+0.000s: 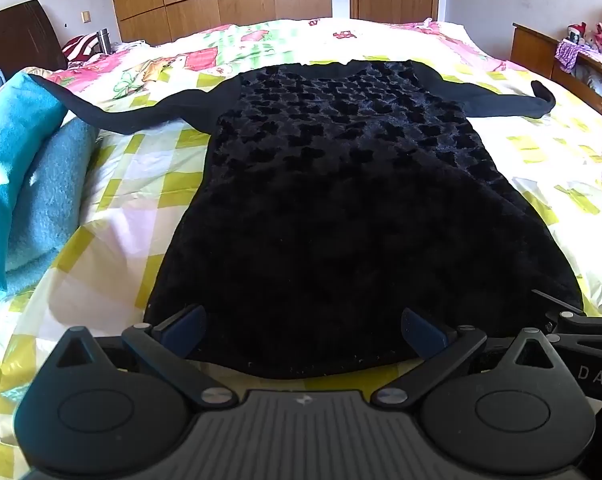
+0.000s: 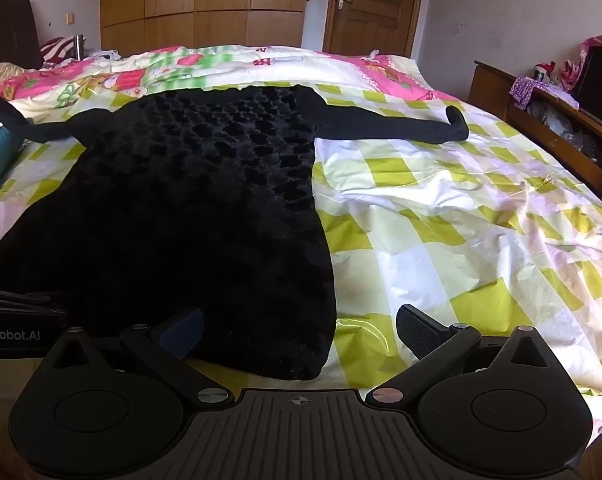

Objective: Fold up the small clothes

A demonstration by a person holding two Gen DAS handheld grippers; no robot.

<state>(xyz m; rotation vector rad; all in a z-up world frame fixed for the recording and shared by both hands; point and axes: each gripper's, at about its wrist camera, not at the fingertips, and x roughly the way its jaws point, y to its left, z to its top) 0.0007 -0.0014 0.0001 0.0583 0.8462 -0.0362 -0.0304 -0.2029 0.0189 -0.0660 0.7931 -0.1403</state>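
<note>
Two grippers: we hold the left gripper (image 1: 303,330) and the right gripper (image 2: 300,330) side by side at the near edge of the bed (image 2: 441,216), both tilted downward.
Jaws: on both we see the fingers spread as wide as they go, with nothing clamped between them.
Garment: the black top (image 1: 341,184) lies flat and face up on the checked quilt (image 2: 421,240), hem toward us, neckline toward the far side.
Sleeves: the left sleeve (image 1: 141,114) runs out to a blue blanket (image 1: 25,168) and rests against it; the right sleeve (image 2: 397,126) lies straight out on the quilt.
Reach: our left gripper hovers over the middle of the hem; our right one straddles the hem's right corner.
Done so far: we judge only the laying-out complete; no fold shows anywhere.
Left to do: sleeves in, sides in, then hem up to the neckline, in our reading.
</note>
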